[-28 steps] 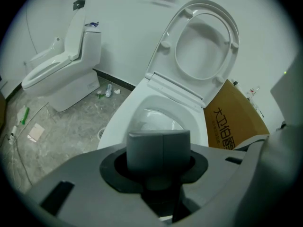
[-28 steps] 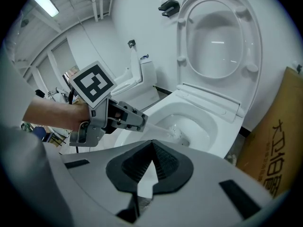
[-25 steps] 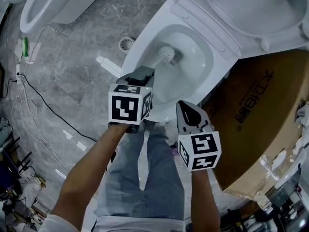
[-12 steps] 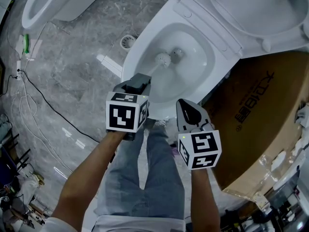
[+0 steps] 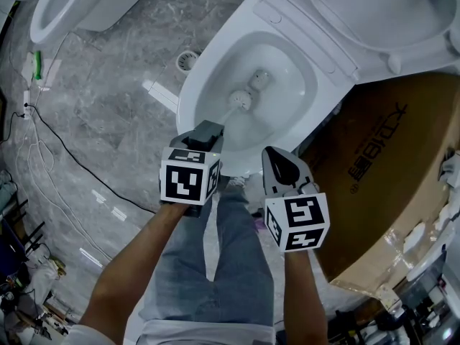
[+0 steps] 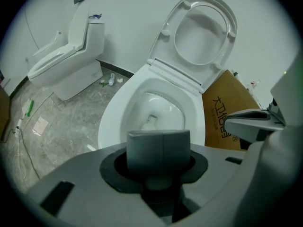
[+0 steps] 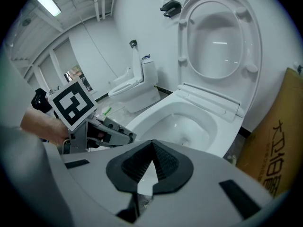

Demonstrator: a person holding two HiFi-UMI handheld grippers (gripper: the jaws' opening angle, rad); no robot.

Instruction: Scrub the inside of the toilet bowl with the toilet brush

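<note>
Mid-scrub: left gripper (image 5: 207, 131) clamps the toilet brush (image 5: 239, 100), head low in the toilet bowl (image 5: 188, 98); right gripper (image 5: 277, 158) closed, empty; more scrubbing apparently remains.

A cardboard box (image 5: 381, 192) sits at right, a second toilet (image 5: 65, 6) and floor drain (image 5: 188, 62) at left.

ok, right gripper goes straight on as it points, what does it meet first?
Probably the near toilet rim, with the bowl just past it. The right gripper is shut and empty, and nothing shows between. Depth is unclear.
</note>
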